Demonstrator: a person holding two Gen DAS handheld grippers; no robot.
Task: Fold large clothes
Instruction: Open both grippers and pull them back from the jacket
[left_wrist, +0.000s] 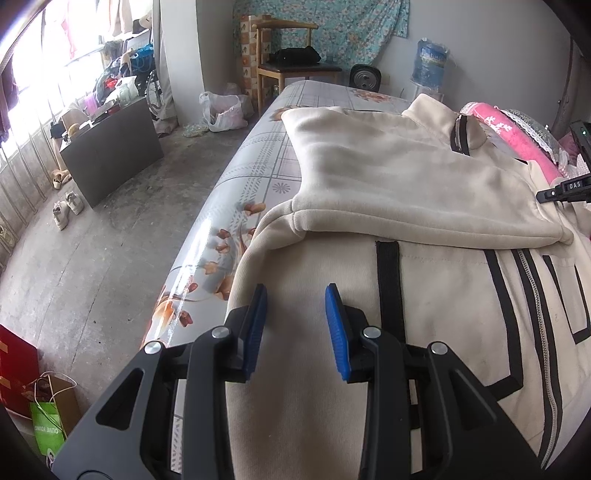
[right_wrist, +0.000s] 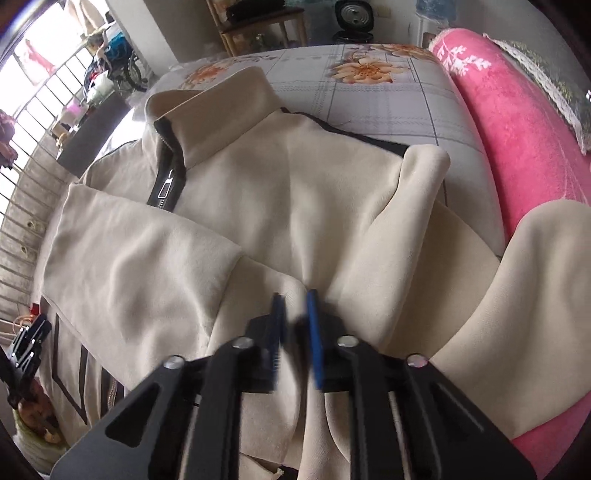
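Left gripper (left_wrist: 295, 291) fingers spread above cream jacket (left_wrist: 406, 173), right gripper (right_wrist: 295, 299) — pinching a fold.

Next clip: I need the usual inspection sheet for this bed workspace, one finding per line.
Surface: bed sheet, floral print, partly bare beyond the collar.
Job's things: cream jacket spread flat, zipped, one sleeve folded across the body.
Clutter: pink blanket along the bed's edge, touching the jacket.
Grippers: left tongs open over the jacket body, holding nothing; right tongs nearly closed on a fabric ridge, blurred.
Cables: nothing seen.
Surroundings: wooden chair, water jug, dark cabinet, shoes on the floor.
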